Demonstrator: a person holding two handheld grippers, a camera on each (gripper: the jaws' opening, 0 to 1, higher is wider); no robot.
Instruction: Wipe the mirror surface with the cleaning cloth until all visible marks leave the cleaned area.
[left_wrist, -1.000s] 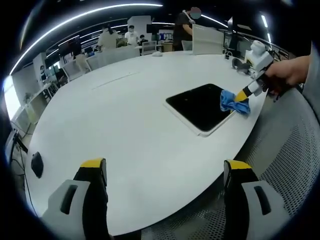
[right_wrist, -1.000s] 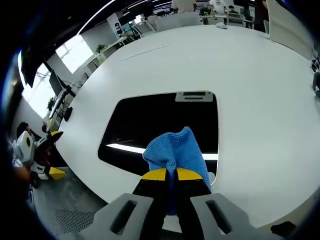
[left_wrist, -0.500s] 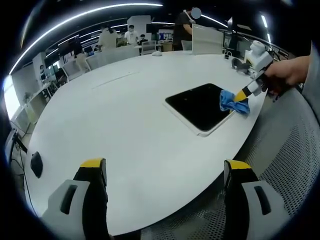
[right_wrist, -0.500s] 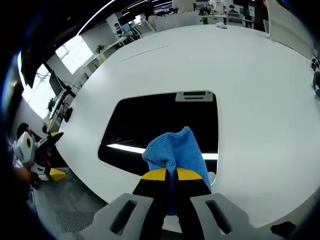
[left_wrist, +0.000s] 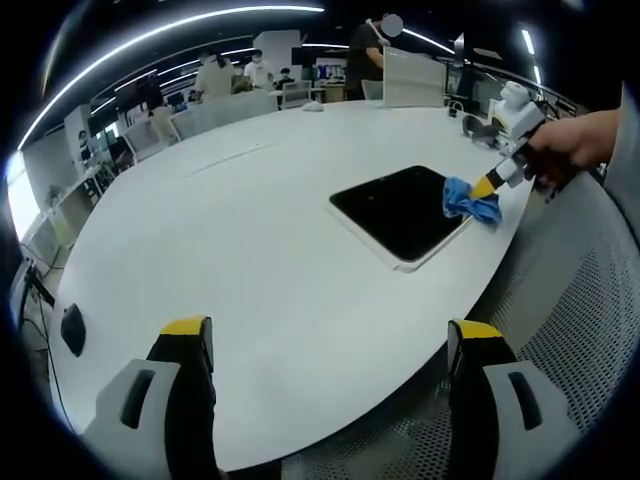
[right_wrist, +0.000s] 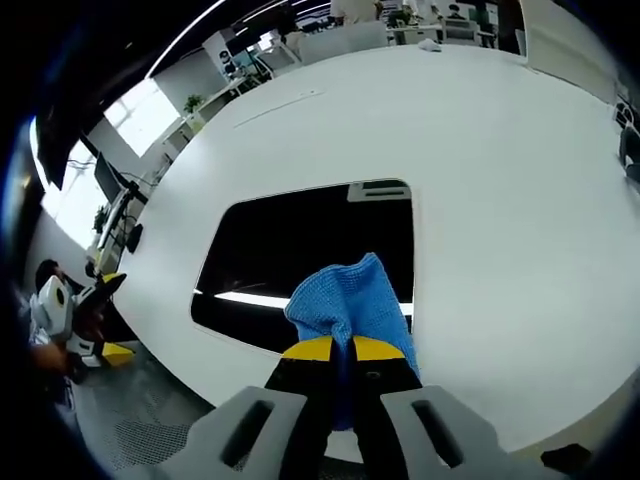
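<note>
One mirror (right_wrist: 310, 255), dark glass in a pale frame, lies flat on the big white desk (left_wrist: 250, 230) near the edge where the person stands. One blue cleaning cloth (right_wrist: 350, 305) rests on the mirror's near part, bunched up, and the right gripper (right_wrist: 335, 350) has its yellow-tipped fingers (right_wrist: 310, 349) pressed together on it. In the left gripper view the same cloth (left_wrist: 472, 200) sits at the mirror's (left_wrist: 400, 212) corner beside the desk edge, with the right gripper (left_wrist: 492, 186) and a hand (left_wrist: 570, 145) behind it.

The left gripper (left_wrist: 330, 335) hangs well apart from the mirror, over the desk's near rim, its two fingers (left_wrist: 185, 335) spread wide with nothing between them.

Nothing lies between the cloth and the glass. A dark mouse (left_wrist: 74, 328) sits at the desk's far left edge. White chairs (left_wrist: 240, 105) line the far side, and several people (left_wrist: 215, 72) stand beyond. Perforated grey floor (left_wrist: 580, 320) shows below the desk.
</note>
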